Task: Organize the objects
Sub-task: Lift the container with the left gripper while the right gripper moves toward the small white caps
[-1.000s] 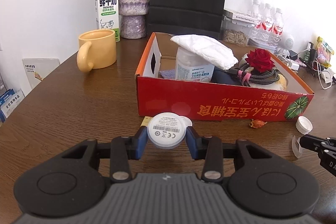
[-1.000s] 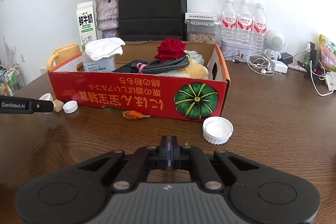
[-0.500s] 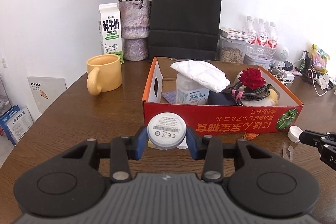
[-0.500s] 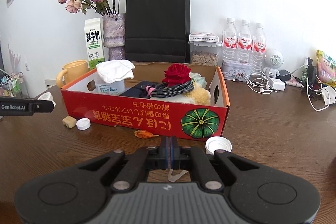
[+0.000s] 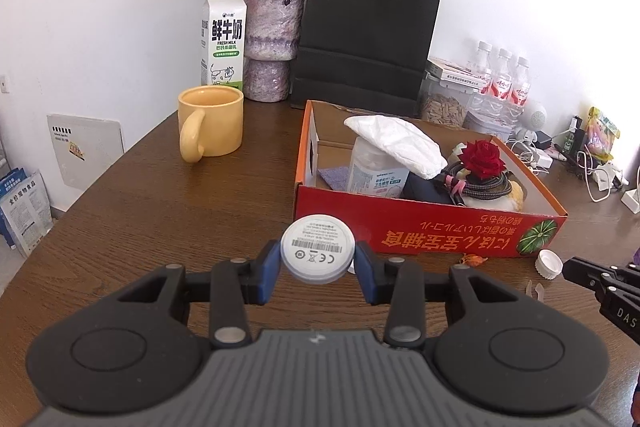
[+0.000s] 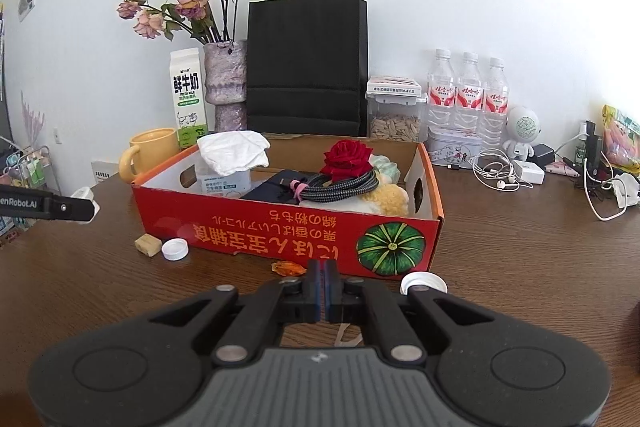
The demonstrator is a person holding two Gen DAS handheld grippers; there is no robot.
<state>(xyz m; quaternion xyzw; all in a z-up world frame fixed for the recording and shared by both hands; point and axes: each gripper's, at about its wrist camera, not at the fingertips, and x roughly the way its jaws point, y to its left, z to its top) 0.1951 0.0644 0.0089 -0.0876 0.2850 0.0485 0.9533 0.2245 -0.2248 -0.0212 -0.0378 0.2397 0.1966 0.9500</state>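
Two tongs: the left gripper (image 5: 317,277) is clamping a round white disc (image 5: 317,248) by its rim between blue pads; the right gripper (image 6: 322,293) is sitting with its pads pressed together, and whether anything thin is caught between them I cannot tell.
Disc, place: it is hanging above the desk (image 5: 160,211), just short of the near wall of the red box (image 5: 432,227), label side facing the camera.
Disc, handling: it is looking like a small hard plastic puck, likely light and stiff; the smooth rim may be slippery, so gripping across its widest part, as now, seems the safest hold.
Box: it is sitting mid-desk, already carrying a white cloth (image 5: 396,143) on a tub (image 5: 376,171), a coiled cable (image 5: 480,183) and a red rose (image 5: 482,157).
Loose bits: a white cap (image 6: 175,249) and a tan cube (image 6: 147,245) are lying by the box's near left corner, an orange scrap (image 6: 288,268) along its near wall, and a bigger white cap (image 6: 424,283) by its near right corner.
Surface: dark brown wood grain, flat and faintly glossy.
Room: a yellow mug (image 5: 210,123), milk carton (image 5: 223,37), vase of dried roses (image 5: 272,43) and black paper bag (image 5: 368,31) are standing along the far edge against a white wall; water bottles (image 6: 466,91) and tangled cords (image 6: 496,171) are crowding the far right corner.
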